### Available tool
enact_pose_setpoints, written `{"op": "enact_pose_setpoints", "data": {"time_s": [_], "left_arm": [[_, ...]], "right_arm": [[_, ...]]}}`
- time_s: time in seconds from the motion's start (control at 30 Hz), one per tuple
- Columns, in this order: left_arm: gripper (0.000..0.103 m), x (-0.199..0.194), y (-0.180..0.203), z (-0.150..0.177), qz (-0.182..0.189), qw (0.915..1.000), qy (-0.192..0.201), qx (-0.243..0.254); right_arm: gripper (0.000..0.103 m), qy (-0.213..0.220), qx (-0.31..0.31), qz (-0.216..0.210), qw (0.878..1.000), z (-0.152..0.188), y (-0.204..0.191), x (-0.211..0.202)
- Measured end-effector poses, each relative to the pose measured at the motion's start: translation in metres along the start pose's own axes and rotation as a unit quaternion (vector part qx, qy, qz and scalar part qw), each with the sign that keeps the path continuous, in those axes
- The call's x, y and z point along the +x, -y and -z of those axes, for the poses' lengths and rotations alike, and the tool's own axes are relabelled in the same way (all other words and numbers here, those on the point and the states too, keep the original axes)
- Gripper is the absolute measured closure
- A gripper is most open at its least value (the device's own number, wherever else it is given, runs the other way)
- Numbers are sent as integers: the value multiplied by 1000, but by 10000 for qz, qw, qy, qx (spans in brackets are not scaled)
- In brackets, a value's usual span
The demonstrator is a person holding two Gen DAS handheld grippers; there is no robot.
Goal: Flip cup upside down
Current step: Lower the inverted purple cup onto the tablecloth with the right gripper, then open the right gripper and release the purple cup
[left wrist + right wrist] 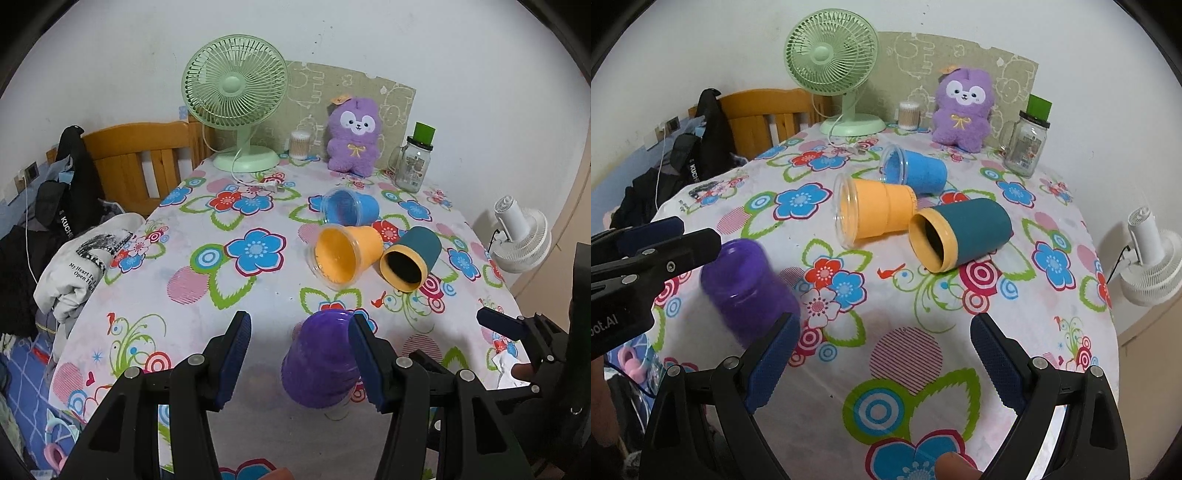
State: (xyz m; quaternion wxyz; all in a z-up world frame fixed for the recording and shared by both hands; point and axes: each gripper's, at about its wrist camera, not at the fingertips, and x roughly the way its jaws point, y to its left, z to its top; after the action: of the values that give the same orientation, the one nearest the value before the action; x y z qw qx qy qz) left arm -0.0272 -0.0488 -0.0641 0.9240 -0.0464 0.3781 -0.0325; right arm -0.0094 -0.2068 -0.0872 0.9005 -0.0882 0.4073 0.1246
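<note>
A purple cup (317,363) stands upside down and tilted near the table's front edge, touching the right finger of my open left gripper (299,360). It is blurred in the right wrist view (746,288). An orange cup (343,254), a blue cup (349,206) and a teal cup with an orange rim (412,258) lie on their sides mid-table. They also show in the right wrist view: the orange cup (875,214), the blue cup (916,171) and the teal cup (960,236). My right gripper (882,362) is open and empty above the flowered cloth (849,354).
At the back stand a green fan (236,99), a purple plush toy (354,136), a cotton-swab jar (300,144) and a glass jar with a green lid (413,162). A wooden headboard (144,158) and clothes (74,258) are left; a white fan (521,236) is right.
</note>
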Motion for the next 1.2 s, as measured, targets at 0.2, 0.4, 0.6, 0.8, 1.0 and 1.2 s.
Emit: {"op": "enact_pose_setpoints", "data": {"time_s": [0.2, 0.4, 0.6, 0.8, 1.0, 1.2], "left_arm": [[46, 0, -1, -1, 13, 10000, 13, -28], [39, 0, -1, -1, 19, 10000, 25, -22], [18, -12, -5, -6, 54, 9997, 208, -113], [10, -23, -14, -10, 14, 9991, 371, -188], [6, -37, -23, -15, -59, 9980, 572, -268], [3, -52, -31, -22, -129, 9959, 838, -321]], "right_arm": [[8, -7, 9, 19, 10000, 1, 1, 0], [8, 19, -17, 43, 10000, -2, 0, -2], [8, 166, -58, 161, 9997, -11, -6, -11], [8, 321, -73, 243, 9992, -21, -13, -20], [7, 517, -26, 331, 9981, -33, -19, -30], [1, 803, 50, 499, 9955, -45, -21, -46]]}}
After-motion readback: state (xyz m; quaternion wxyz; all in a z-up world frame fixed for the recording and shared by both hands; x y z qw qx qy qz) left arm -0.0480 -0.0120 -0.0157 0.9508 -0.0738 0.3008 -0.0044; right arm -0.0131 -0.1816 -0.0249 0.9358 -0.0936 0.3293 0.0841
